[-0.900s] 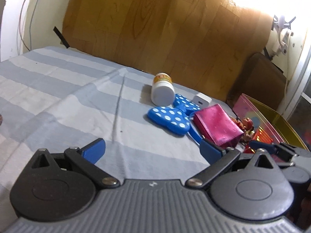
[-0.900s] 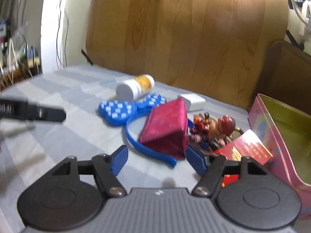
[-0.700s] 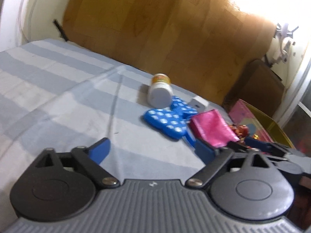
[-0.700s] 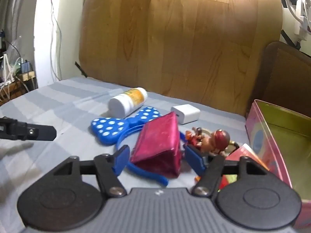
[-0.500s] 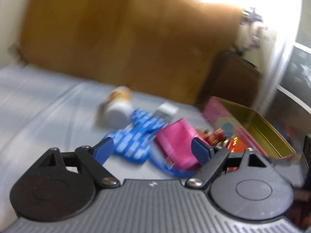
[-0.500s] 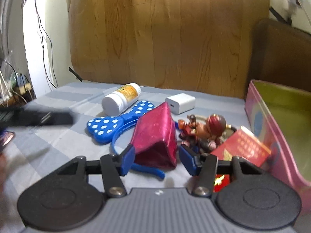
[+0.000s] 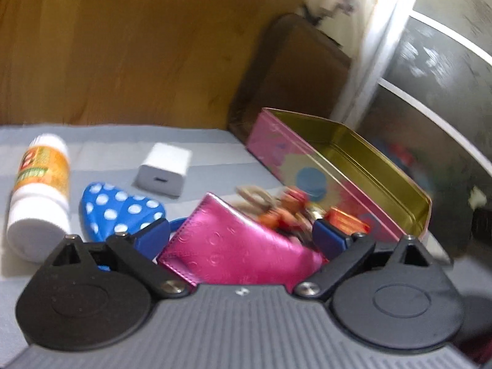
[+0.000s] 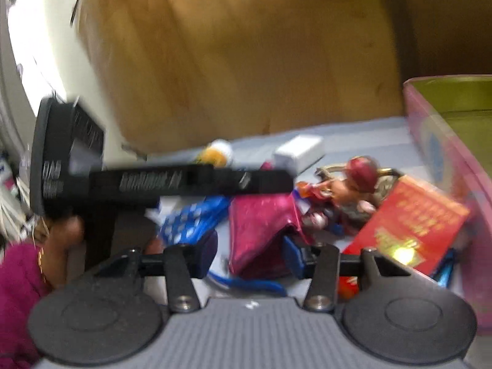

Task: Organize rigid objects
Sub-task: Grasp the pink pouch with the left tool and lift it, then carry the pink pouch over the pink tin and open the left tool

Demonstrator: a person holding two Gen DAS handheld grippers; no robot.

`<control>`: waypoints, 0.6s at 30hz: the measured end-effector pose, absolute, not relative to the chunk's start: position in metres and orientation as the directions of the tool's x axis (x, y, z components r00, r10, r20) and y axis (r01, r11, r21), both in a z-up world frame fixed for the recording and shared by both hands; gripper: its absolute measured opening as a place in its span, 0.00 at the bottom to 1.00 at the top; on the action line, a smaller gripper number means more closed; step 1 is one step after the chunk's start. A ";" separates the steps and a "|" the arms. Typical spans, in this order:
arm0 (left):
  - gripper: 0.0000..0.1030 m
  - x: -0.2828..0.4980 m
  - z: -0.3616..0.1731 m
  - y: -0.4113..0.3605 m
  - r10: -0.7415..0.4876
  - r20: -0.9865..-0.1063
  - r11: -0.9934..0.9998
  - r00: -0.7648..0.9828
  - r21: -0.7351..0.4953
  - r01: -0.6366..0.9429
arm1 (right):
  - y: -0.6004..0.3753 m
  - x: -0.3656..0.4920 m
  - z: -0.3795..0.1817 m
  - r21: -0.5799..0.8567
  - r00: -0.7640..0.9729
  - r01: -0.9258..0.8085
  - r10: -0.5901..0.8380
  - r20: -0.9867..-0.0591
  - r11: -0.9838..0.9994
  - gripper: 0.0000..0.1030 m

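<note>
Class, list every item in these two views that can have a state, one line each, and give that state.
Left tool: open, pink wallet between its fingers, not visibly pressed.
Right tool: partly closed around the wallet; contact unclear through blur.
Pink wallet: lying on the bedsheet, leaning over the headband.
Tin box: open, no lid, seemingly empty.
White bottle: on its side, capped.
Charger: unplugged, lying flat.
Polka-dot headband: partly under the wallet.

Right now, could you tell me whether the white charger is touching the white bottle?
Apart. The left wrist view shows the white charger and the white bottle with bare striped sheet between them.
</note>
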State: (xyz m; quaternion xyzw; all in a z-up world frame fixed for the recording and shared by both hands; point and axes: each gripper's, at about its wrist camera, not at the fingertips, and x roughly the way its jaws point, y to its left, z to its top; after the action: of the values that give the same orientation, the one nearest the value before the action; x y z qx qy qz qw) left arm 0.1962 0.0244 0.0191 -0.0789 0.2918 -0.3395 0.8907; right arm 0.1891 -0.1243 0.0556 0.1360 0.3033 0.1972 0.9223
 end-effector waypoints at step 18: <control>0.61 0.146 0.055 -0.003 -0.596 -0.448 0.802 0.666 -0.363 0.474 | -0.148 0.123 0.078 0.236 0.851 -0.268 0.344 -0.397 0.934 0.23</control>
State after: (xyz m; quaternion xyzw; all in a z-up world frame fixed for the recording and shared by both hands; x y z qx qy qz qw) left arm 0.1461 -0.0033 0.0550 -0.1085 0.2825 -0.2952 0.9062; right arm 0.1229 -0.1476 0.0777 0.0864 0.2214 0.1598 0.9581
